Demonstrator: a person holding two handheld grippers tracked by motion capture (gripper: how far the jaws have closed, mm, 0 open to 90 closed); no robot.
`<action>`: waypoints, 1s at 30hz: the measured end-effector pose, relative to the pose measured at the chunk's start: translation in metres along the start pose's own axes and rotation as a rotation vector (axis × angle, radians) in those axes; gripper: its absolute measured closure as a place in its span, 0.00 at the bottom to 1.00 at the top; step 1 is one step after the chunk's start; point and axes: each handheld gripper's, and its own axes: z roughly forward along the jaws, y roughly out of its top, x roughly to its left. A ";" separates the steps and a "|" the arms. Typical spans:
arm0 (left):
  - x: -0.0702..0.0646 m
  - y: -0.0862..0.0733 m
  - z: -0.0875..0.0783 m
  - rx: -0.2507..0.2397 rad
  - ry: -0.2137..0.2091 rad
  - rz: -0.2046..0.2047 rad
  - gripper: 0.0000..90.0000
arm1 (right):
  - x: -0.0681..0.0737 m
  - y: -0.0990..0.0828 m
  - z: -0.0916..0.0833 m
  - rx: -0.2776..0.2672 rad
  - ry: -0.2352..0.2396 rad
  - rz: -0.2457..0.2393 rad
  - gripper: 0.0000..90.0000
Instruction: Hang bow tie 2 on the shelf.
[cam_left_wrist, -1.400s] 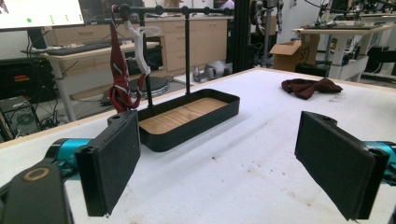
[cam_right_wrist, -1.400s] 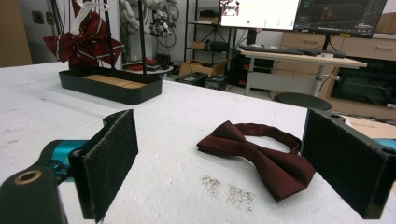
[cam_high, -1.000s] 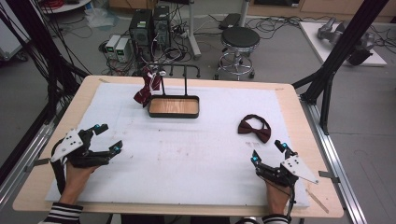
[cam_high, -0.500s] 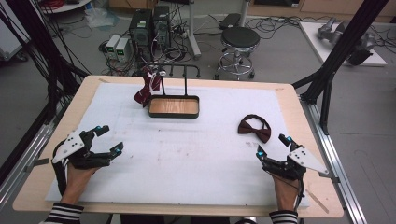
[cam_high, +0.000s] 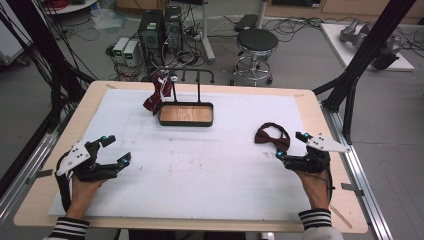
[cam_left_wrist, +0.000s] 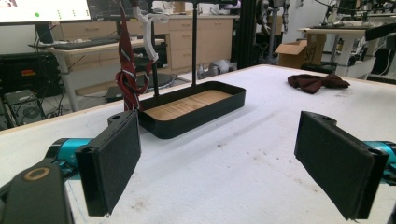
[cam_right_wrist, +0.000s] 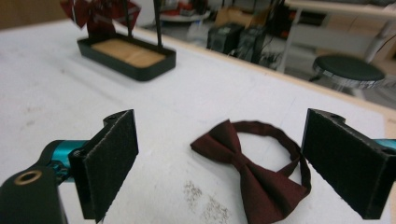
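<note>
Two grippers sat wide open over the white mat. The right gripper (cam_high: 287, 146) had its pads spread, empty, just short of the bow tie (cam_high: 272, 138), which lay flat at about two o'clock from it, likely lined up for a pinch. The left gripper (cam_high: 115, 150) waited apart, empty, facing the tray stand (cam_high: 186, 114) at twelve o'clock, where what seemed another tie (cam_high: 157, 93) hung.

This was a robotics lab or research workshop. Black metal framing (cam_high: 40, 65) stood around a wooden surface (cam_high: 320, 107) with a white mat, and computer towers (cam_high: 160, 27) sat on the grey floor among tangled cables (cam_high: 295, 22) beside a round stool (cam_high: 256, 40). The left claw view showed desks with drawers (cam_left_wrist: 205, 35), a monitor (cam_left_wrist: 44, 9) and a cardboard box (cam_left_wrist: 292, 49) behind.
</note>
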 end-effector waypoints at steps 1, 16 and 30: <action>0.000 0.000 0.000 -0.001 0.002 -0.001 0.17 | -0.003 0.002 0.002 0.027 0.007 -0.010 0.11; 0.000 -0.008 -0.005 -0.003 0.024 -0.001 0.17 | -0.037 0.022 0.032 0.355 0.061 -0.132 0.11; -0.002 -0.018 -0.011 -0.002 0.029 0.011 0.17 | -0.056 0.012 0.057 0.532 0.123 -0.186 0.18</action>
